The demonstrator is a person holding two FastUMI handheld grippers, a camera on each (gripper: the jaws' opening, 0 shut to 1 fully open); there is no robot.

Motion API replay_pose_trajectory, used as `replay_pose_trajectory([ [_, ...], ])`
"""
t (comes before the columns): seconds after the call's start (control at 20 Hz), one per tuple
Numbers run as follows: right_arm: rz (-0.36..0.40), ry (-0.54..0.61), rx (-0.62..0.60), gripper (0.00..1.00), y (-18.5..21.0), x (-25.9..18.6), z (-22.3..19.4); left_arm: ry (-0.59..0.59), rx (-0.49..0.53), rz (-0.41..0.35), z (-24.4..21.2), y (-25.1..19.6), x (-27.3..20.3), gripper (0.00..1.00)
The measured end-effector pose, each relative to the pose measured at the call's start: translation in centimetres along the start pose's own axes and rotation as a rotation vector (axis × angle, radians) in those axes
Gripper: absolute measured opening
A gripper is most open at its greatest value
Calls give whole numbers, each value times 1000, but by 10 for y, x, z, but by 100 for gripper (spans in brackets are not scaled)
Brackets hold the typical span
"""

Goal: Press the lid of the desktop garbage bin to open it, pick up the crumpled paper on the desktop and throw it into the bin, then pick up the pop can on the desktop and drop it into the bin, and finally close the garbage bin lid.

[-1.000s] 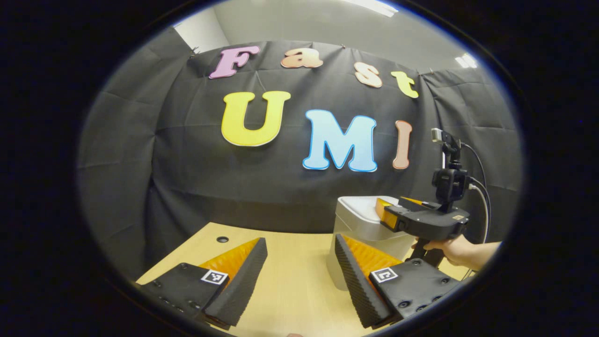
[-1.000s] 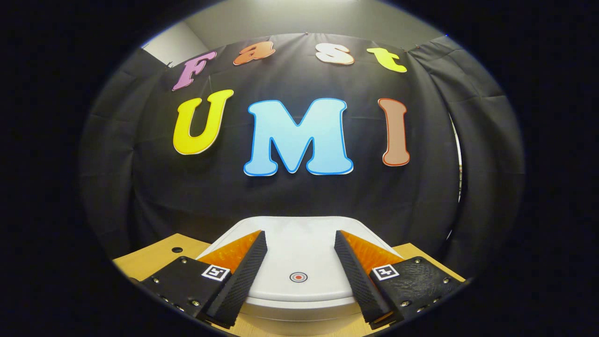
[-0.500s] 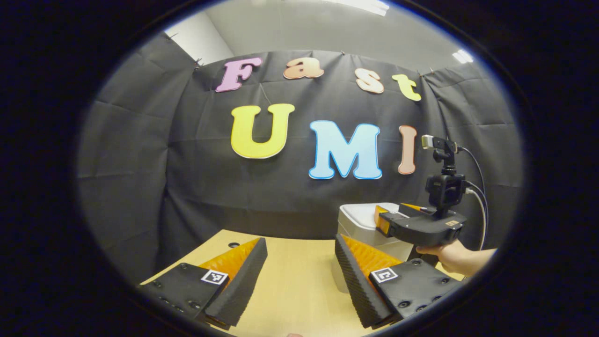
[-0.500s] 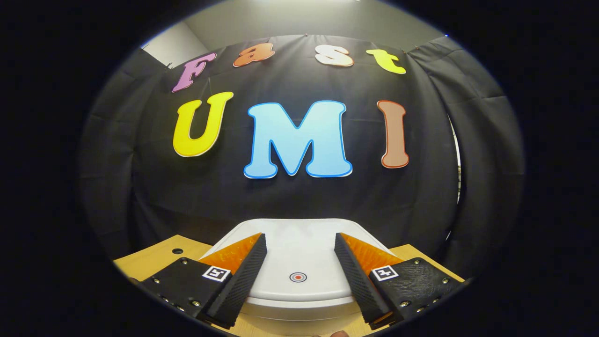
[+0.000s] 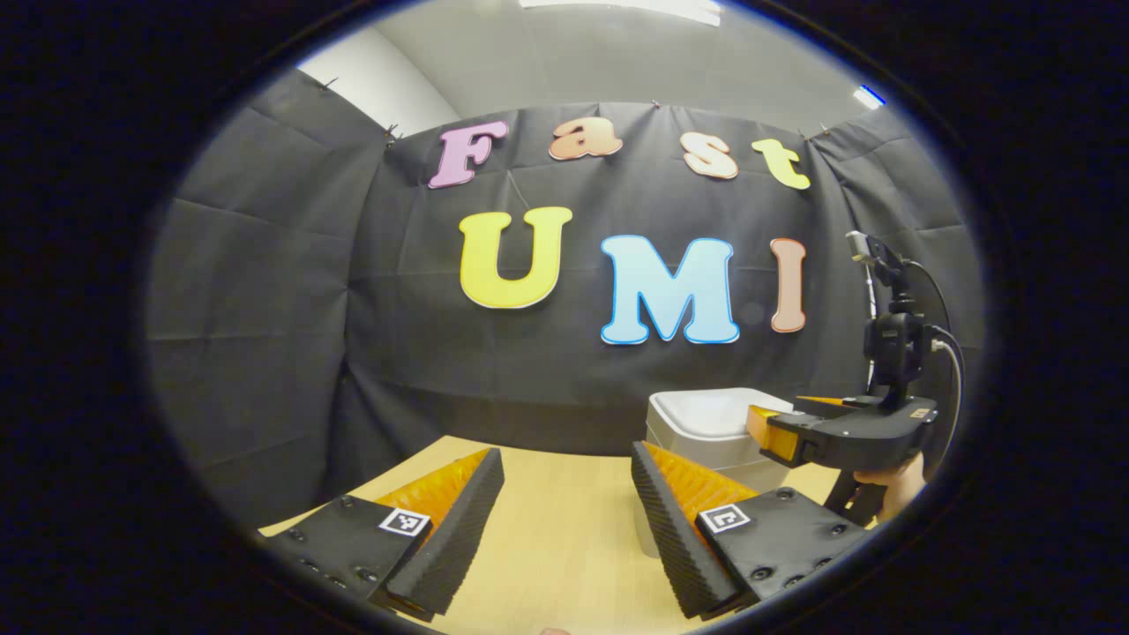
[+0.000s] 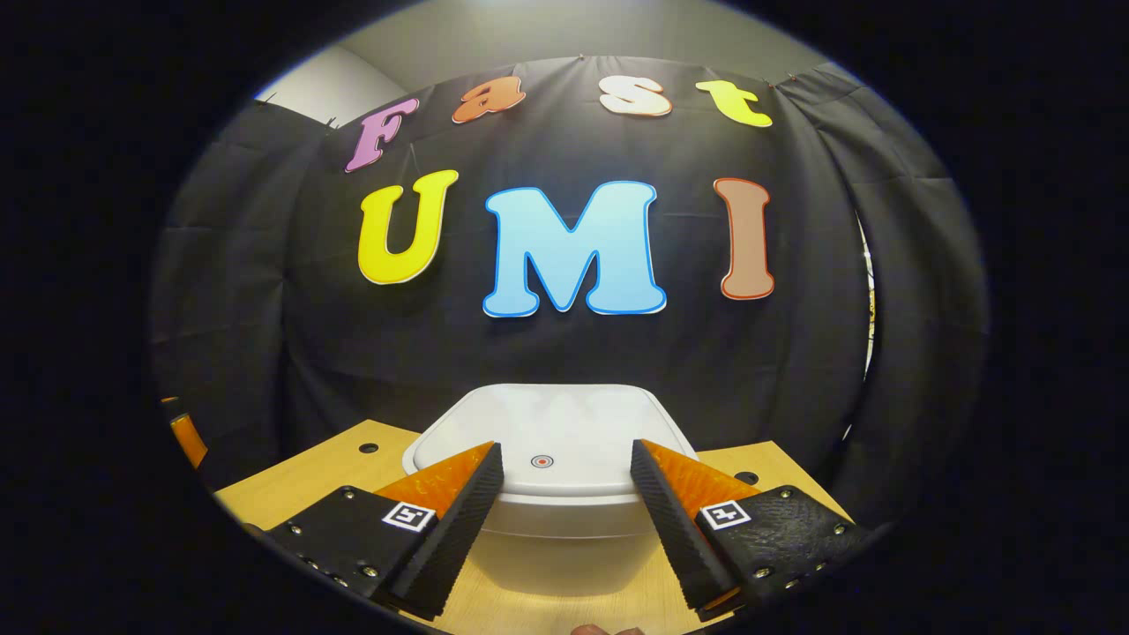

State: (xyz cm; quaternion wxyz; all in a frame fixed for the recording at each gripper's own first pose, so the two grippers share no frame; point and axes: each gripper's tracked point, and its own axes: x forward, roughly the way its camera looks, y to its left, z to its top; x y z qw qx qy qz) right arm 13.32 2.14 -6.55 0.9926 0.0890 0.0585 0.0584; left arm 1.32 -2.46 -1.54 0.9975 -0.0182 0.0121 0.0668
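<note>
fingers apart before bin, lid down

In the left gripper view, bare worktop runs open from lower centre back to the black cloth wall. At lower right the bin blocks the way, with the right tongs just beside it. In the right gripper view the bin's shut lid sits centre frame, close ahead.

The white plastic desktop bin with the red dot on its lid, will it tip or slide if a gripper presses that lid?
The white plastic desktop bin looks light, so it may slide on the smooth wooden table. Its squat, wide body should resist tipping. A press near the red dot seems safest.
</note>
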Motion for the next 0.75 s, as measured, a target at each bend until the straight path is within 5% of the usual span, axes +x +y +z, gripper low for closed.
replay_pose_trajectory([
  [0.6,-42,-92,-15,93,-2,-102,21,-27,-19,-69,-4,-9,11,95],
  [0.75,-104,-97,-50,93,-9,-112,20,-41,-23,-75,-5,0,13,95],
])
